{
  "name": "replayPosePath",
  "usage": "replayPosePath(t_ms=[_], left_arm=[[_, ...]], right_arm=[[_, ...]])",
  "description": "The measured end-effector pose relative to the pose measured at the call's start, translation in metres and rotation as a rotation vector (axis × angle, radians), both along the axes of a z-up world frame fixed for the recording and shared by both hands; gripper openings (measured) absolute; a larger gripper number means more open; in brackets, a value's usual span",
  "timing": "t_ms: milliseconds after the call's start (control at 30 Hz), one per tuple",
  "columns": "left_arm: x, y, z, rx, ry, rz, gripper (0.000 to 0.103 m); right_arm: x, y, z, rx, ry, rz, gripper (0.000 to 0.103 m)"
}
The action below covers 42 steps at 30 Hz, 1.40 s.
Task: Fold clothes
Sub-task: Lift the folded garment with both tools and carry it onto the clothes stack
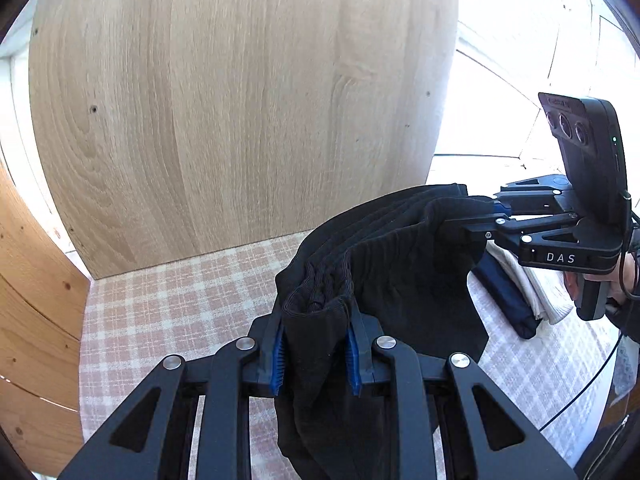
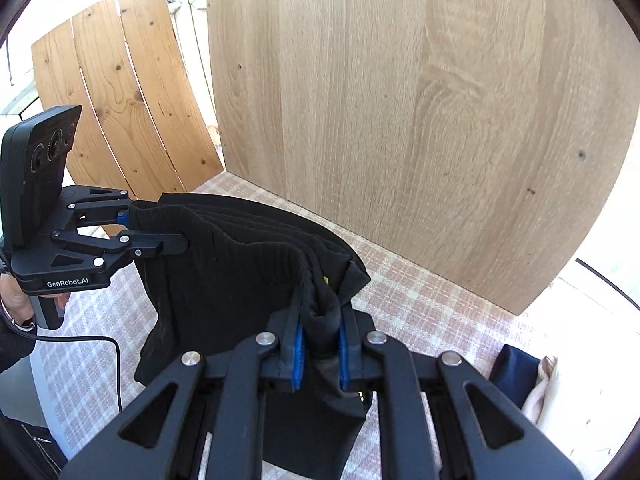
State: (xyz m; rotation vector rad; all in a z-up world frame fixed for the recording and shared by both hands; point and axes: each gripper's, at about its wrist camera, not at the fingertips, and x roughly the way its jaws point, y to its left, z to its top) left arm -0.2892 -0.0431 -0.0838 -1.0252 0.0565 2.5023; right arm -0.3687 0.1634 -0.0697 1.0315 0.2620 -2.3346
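A black ribbed garment (image 1: 384, 272) hangs in the air above the checked cloth, stretched between both grippers. My left gripper (image 1: 316, 344) is shut on one bunched end of it, blue pads pressing the fabric. My right gripper (image 2: 320, 340) is shut on the other bunched end. In the left wrist view the right gripper (image 1: 480, 220) reaches in from the right with its fingers on the garment. In the right wrist view the left gripper (image 2: 156, 232) holds the garment (image 2: 224, 276) at the left. The lower part of the garment drapes down loosely.
A pink and white checked cloth (image 1: 160, 304) covers the surface. A light wooden panel (image 1: 224, 100) stands upright behind it, with pine slats (image 2: 120, 92) to the left. Folded navy and cream clothes (image 1: 516, 292) lie stacked at the right (image 2: 520, 376). A hand (image 2: 16, 300) grips the left handle.
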Motion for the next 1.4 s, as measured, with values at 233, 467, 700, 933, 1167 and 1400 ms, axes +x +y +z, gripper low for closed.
replayPosePath(t_ms=[233, 467, 700, 933, 1167, 1400], left_arm=[[0.058, 0.027, 0.066, -0.003, 0.14, -0.062, 0.022], [0.1, 0.074, 0.124, -0.014, 0.232, -0.203, 0.022], [0.113, 0.158, 0.155, 0.021, 0.258, -0.317, 0.022], [0.115, 0.256, 0.147, 0.054, 0.25, -0.331, 0.022], [0.06, 0.326, 0.115, 0.078, 0.149, -0.304, 0.023], [-0.065, 0.358, 0.043, 0.057, -0.027, -0.236, 0.022]], right_arm=[[0.092, 0.02, 0.059, -0.027, 0.134, -0.046, 0.013], [0.176, 0.07, 0.102, -0.017, 0.227, -0.152, 0.012], [0.223, 0.154, 0.137, 0.029, 0.276, -0.235, 0.013], [0.237, 0.252, 0.142, 0.052, 0.267, -0.241, 0.012], [0.183, 0.326, 0.116, 0.095, 0.172, -0.223, 0.012], [0.067, 0.354, 0.046, 0.147, 0.033, -0.202, 0.013]])
